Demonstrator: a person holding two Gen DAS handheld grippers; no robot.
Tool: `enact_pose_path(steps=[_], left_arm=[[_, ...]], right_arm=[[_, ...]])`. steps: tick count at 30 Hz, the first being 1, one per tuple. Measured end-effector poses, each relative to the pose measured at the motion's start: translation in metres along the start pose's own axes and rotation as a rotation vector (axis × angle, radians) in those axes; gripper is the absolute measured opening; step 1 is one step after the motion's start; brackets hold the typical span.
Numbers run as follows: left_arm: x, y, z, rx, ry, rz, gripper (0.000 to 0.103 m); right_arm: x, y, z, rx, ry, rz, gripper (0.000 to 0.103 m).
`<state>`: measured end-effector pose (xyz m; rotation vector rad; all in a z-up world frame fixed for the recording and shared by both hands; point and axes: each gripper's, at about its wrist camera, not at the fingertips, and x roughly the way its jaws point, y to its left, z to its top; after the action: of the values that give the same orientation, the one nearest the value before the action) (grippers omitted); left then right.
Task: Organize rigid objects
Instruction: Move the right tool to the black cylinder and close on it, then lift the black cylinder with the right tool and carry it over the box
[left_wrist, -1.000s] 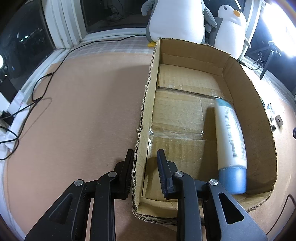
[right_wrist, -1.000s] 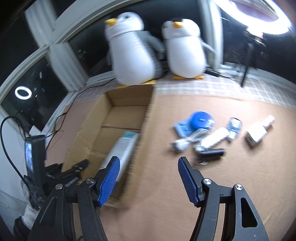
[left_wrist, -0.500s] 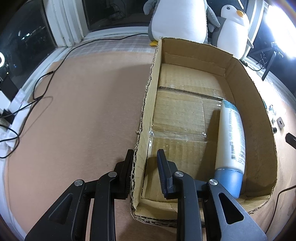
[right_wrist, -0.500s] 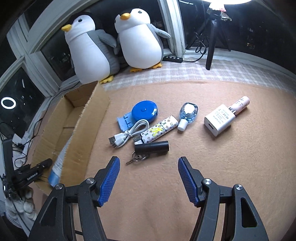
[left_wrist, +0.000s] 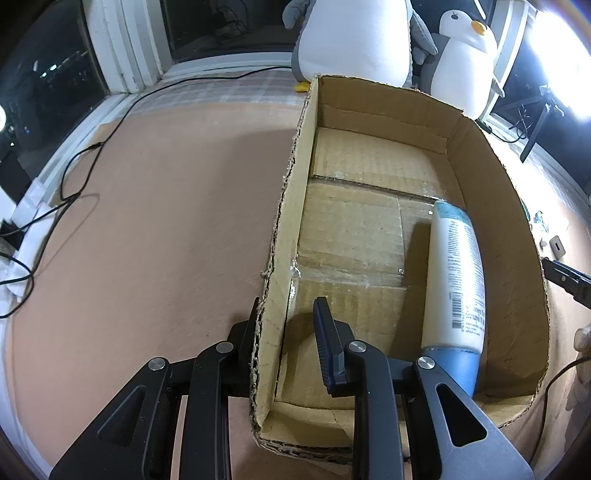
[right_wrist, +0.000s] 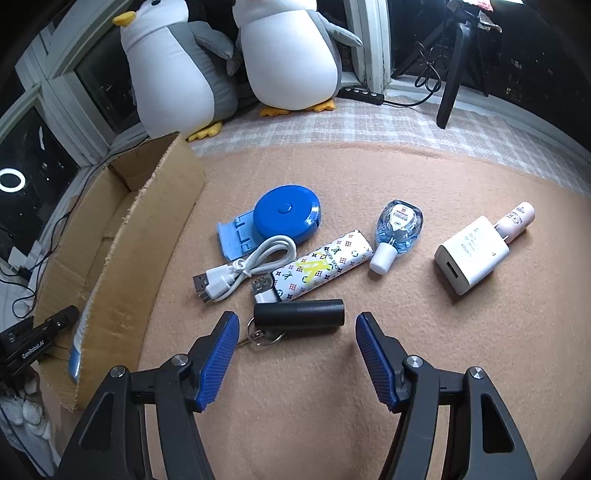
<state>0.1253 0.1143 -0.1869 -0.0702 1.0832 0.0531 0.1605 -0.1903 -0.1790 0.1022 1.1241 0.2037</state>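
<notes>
Nearest, the left gripper (left_wrist: 286, 332) is clamped on the near end of the cardboard box's (left_wrist: 491, 173) left wall, one finger outside and one inside, steadying it. Inside, a white tube with a blue cap (left_wrist: 456, 280) lies along the right wall.

The right gripper (right_wrist: 293, 354) hangs with its jaws spread and nothing between the pads, poised over a black cylinder on a key ring (right_wrist: 299, 317). Just beyond lie a patterned power bank (right_wrist: 317, 264) and a coiled white USB cable (right_wrist: 243, 267), then a blue tape measure (right_wrist: 286, 214), a small clear bottle (right_wrist: 395, 229) and a white charger plug (right_wrist: 471, 254) with a pink tube (right_wrist: 517, 219) touching it.

Judgement: one item is boxed and the next pick is in hand. The next move calls for lowering until the pads straddle the cylinder, and closing without snagging the ring.
</notes>
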Motion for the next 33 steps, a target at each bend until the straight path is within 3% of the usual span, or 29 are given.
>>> enact_pose_path(steps=[21, 28, 33], left_arm=[[0.0, 0.0, 0.001, 0.0, 0.002, -0.004, 0.023], [0.0, 0.0, 0.0, 0.001, 0.001, -0.004, 0.023], [0.0, 0.0, 0.0, 0.0, 0.001, -0.005, 0.023]], right_arm=[[0.01, 0.005, 0.005, -0.037, 0.019, -0.012, 0.061], [0.012, 0.005, 0.005, -0.048, 0.027, -0.025, 0.048], [0.012, 0.005, 0.005, -0.056, 0.028, -0.025, 0.048]])
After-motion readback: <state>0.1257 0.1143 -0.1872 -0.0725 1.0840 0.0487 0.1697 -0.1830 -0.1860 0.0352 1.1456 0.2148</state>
